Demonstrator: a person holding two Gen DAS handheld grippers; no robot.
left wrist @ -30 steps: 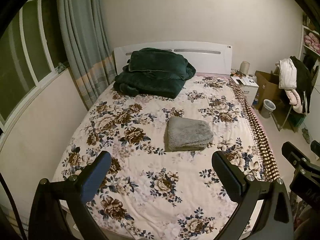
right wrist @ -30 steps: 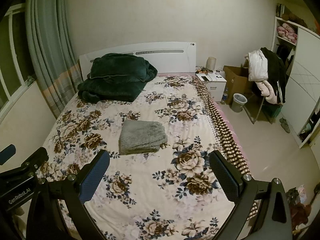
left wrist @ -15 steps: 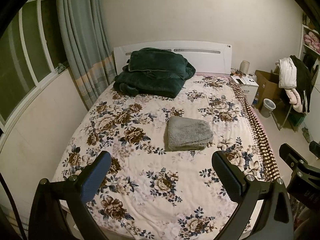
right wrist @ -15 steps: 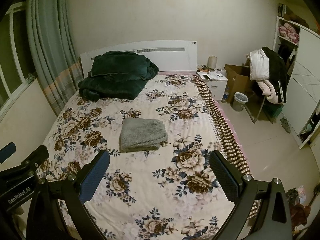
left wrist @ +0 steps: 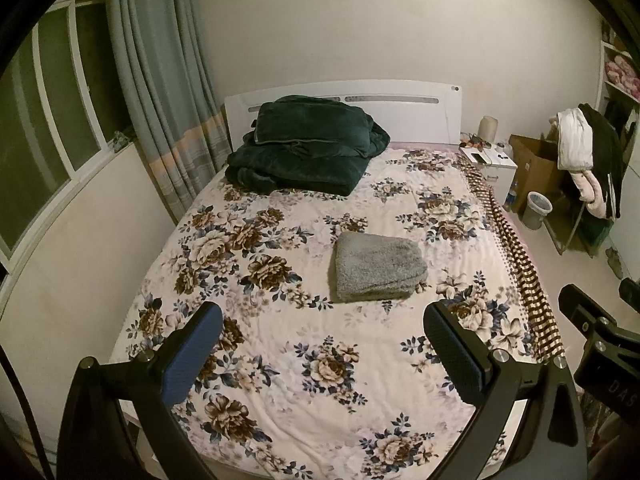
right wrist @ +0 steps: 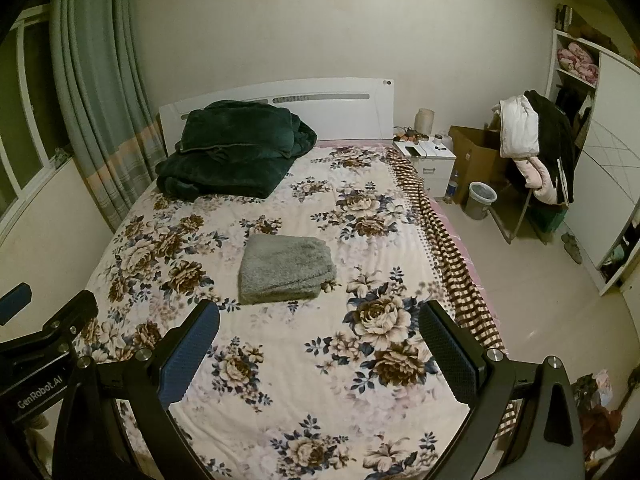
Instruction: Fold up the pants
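Note:
The grey fuzzy pants [left wrist: 376, 266] lie folded into a compact rectangle near the middle of the floral bedspread [left wrist: 280, 320]; they also show in the right wrist view [right wrist: 285, 268]. My left gripper [left wrist: 320, 344] is open and empty, held well back above the foot of the bed. My right gripper [right wrist: 318, 344] is open and empty too, also back from the pants. Each gripper's body shows at the edge of the other's view.
A folded dark green blanket [left wrist: 304, 152] lies by the white headboard [left wrist: 400, 96]. Curtains and a window are on the left. A nightstand [right wrist: 424, 160], cardboard box, bin [right wrist: 480, 200], clothes-laden chair [right wrist: 536, 152] and wardrobe stand right of the bed.
Both grippers have drifted back and up very slightly; the view shifts a little. The pants have not moved.

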